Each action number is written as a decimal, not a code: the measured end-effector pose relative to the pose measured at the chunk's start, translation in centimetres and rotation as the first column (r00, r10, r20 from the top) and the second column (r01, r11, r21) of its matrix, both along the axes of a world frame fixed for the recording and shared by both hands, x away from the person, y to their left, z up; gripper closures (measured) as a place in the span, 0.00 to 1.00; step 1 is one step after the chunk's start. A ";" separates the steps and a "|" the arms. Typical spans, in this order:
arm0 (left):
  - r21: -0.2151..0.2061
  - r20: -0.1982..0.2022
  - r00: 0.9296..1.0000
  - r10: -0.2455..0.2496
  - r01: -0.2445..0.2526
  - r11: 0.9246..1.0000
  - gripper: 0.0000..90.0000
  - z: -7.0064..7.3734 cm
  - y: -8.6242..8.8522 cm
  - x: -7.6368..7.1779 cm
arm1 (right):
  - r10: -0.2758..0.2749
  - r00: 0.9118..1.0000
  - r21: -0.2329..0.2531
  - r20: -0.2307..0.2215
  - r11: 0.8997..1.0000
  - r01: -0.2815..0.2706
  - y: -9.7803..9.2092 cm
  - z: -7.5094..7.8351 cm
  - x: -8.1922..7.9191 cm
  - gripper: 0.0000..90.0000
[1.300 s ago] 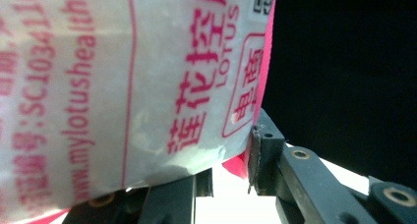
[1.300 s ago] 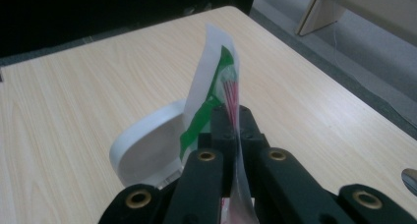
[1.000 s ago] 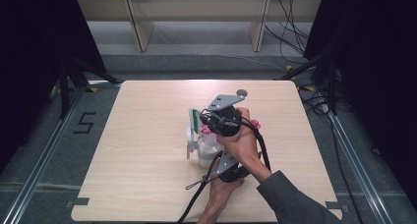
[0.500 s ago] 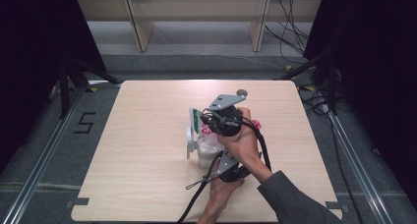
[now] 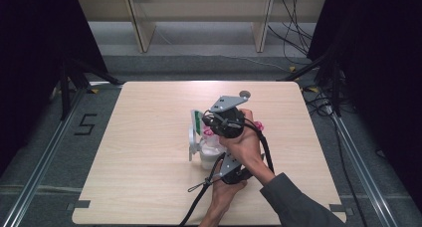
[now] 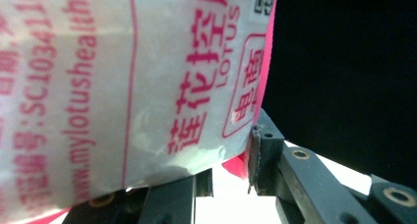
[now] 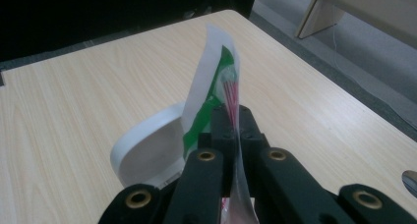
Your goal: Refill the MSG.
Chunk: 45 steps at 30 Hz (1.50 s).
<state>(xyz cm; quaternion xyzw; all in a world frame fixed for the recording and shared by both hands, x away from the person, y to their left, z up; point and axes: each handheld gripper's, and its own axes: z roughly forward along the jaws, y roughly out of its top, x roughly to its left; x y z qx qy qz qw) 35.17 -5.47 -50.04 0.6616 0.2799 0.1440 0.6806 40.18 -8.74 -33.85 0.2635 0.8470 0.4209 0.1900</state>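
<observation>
Seemingly, the work is in mid-course: from the high view both grippers are meeting over the middle of the desk (image 5: 149, 197), nearer its front edge than its back, the right gripper (image 5: 211, 121) sitting above the left gripper (image 5: 219, 162), with a white cup (image 5: 206, 157) and its hinged lid (image 5: 191, 140) just beside them and a sachet (image 5: 199, 120) standing up at the right one's tip. Along the left gripper (image 6: 226, 177) view, a white packet (image 6: 123, 86) with pink print is lying between the jaws and touching the right-hand one, so this gripper is probably clamping it, though the near jaw's contact is half hidden. Along the right gripper (image 7: 231, 121) view, the jaws are pressing together on a thin sachet (image 7: 214, 81) with a green stripe, its top edge pointing up over the open lid (image 7: 147, 150). Judging by this, both ends are being held and the tearing or emptying into the cup is not yet finished.
</observation>
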 end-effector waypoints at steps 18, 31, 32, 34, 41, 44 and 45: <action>0.019 -0.008 1.000 0.017 -0.017 1.000 0.83 -0.1 0.0 0.0 | 0.004 1.000 -0.013 -0.008 1.000 -0.004 -0.1 -0.1 0.0 1.00; -0.054 -0.050 0.999 -0.021 0.018 0.998 0.83 -0.1 -0.5 -0.2 | 0.011 1.000 -0.003 0.013 1.000 -0.011 -0.3 0.0 0.2 1.00; -0.061 -0.049 0.998 -0.025 0.022 0.998 0.83 -0.2 -0.6 -0.2 | 0.010 1.000 0.002 0.022 1.000 -0.010 -0.3 0.0 0.3 1.00; -0.029 -0.048 0.999 -0.022 0.021 0.999 0.83 -0.2 -0.4 -0.2 | 0.011 1.000 -0.010 0.010 1.000 -0.011 -0.2 -0.1 0.2 1.00; -0.096 -0.053 0.998 -0.030 0.024 0.995 0.83 -0.1 -0.8 -0.4 | -0.004 1.000 -0.001 0.010 1.000 0.004 -0.1 0.0 0.1 1.00; -0.065 -0.046 0.998 -0.033 0.030 0.997 0.83 -0.1 -0.6 -0.3 | -0.005 1.000 -0.002 0.012 1.000 0.005 0.0 0.0 0.1 1.00; -0.066 -0.047 0.998 -0.033 0.030 0.997 0.83 0.0 -0.6 -0.3 | -0.004 1.000 -0.005 0.011 1.000 0.004 0.0 0.0 0.1 1.00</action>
